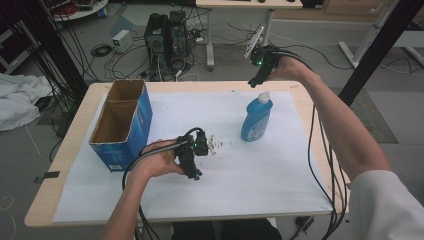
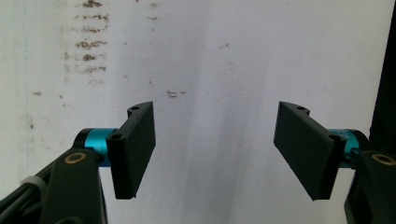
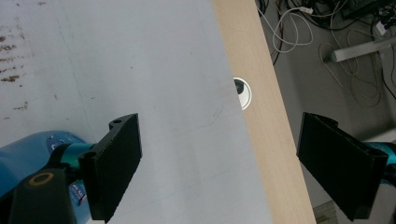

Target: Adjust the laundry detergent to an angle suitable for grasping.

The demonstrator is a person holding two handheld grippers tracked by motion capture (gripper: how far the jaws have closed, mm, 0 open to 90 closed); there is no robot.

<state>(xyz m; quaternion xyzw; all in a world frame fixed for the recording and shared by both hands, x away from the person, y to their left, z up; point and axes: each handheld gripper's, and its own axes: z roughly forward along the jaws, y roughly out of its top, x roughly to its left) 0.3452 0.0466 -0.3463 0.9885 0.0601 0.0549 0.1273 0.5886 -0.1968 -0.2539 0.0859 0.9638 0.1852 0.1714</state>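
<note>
Blue dish-soap bottle (image 1: 257,117) stands just below the raised, wide-open, empty right gripper (image 1: 260,75), seemingly poised to descend and grasp; the left gripper (image 2: 215,149) gapes empty.

One blue bottle (image 1: 256,118) at centre right, one open box (image 1: 122,122) at centre left, two grippers, one white sheet (image 1: 260,175).

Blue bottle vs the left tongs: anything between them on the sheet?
Only bare white sheet with scattered brown crumbs just beside the left tongs; the blue bottle stands apart, upright. The high view shows it.
</note>
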